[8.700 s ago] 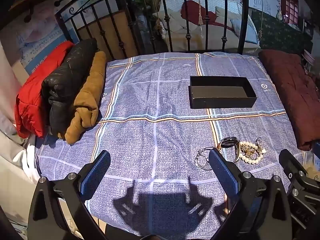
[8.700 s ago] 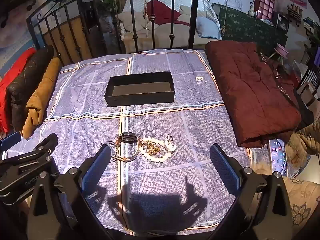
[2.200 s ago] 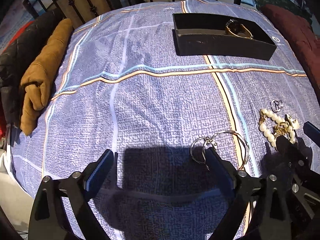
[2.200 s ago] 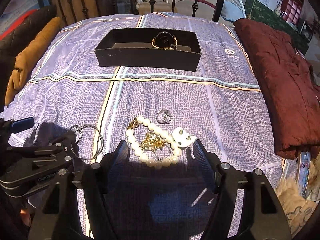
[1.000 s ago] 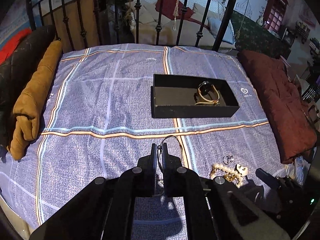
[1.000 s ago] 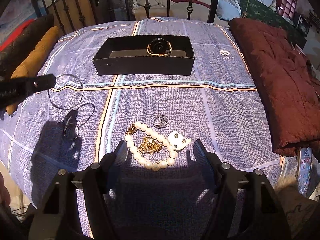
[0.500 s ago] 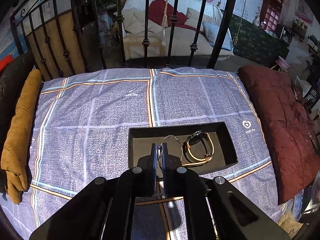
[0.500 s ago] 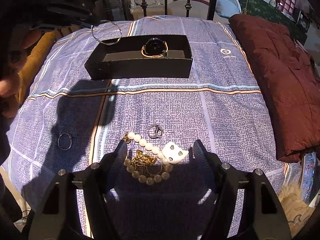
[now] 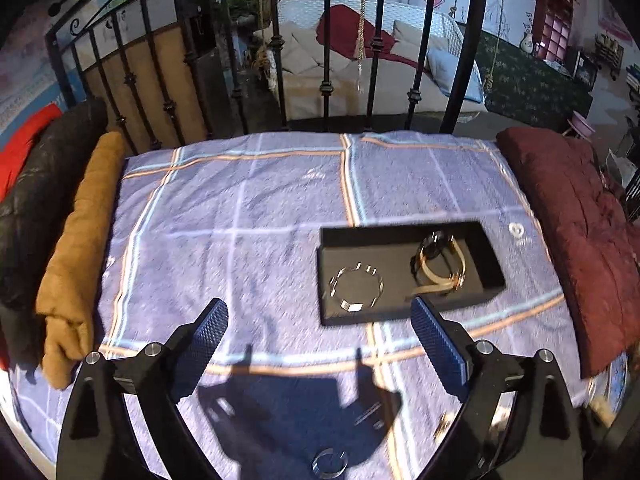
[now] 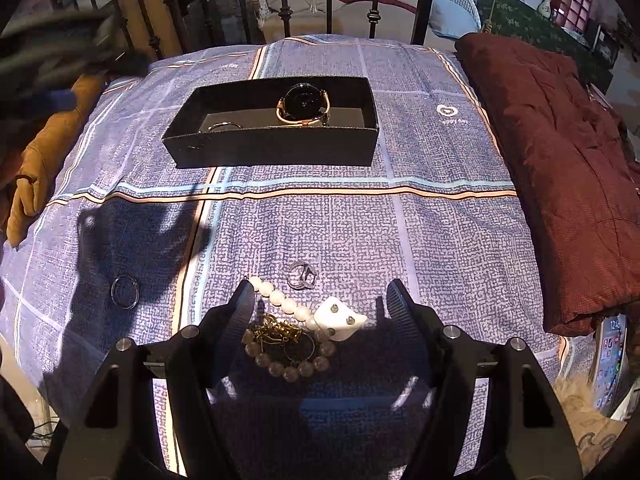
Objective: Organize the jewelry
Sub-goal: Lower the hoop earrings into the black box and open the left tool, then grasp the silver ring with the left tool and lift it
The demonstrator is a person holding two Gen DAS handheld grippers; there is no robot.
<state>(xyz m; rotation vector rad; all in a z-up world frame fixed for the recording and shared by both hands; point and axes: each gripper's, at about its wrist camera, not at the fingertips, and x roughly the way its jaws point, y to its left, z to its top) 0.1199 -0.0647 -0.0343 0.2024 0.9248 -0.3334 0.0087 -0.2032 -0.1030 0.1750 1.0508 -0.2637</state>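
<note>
1. Jewelry lay nearest, heaped on the bed's checked blue cover: a pearl bracelet [image 10: 288, 320] curled around a tangle of gold chain [image 10: 276, 330], with a white earring card [image 10: 340, 317] touching the beads and a silver ring [image 10: 301, 275] just beyond them.
2. Around that heap hovered the right tongs [image 10: 318, 312], jaws apart and clamped on nothing; they seemed poised there because the pearls looked like the next pick.
3. Off to one side, well apart from the heap, a small dark ring [image 10: 125, 292] lay alone in shadow.
4. Farther along, the left tongs [image 9: 318, 330] hung short of the black box [image 9: 400, 314], their jaws opening with nothing between them.
5. Inside the box [image 10: 272, 148] a thin silver bangle [image 9: 356, 286] lay flat at one end, apart from the gold-strapped watch [image 9: 438, 264], probably spaced so the pieces would not tangle.
6. Beyond stood the iron bedstead [image 9: 328, 40], a maroon quilt [image 10: 560, 160] folded along one edge of the bed.
</note>
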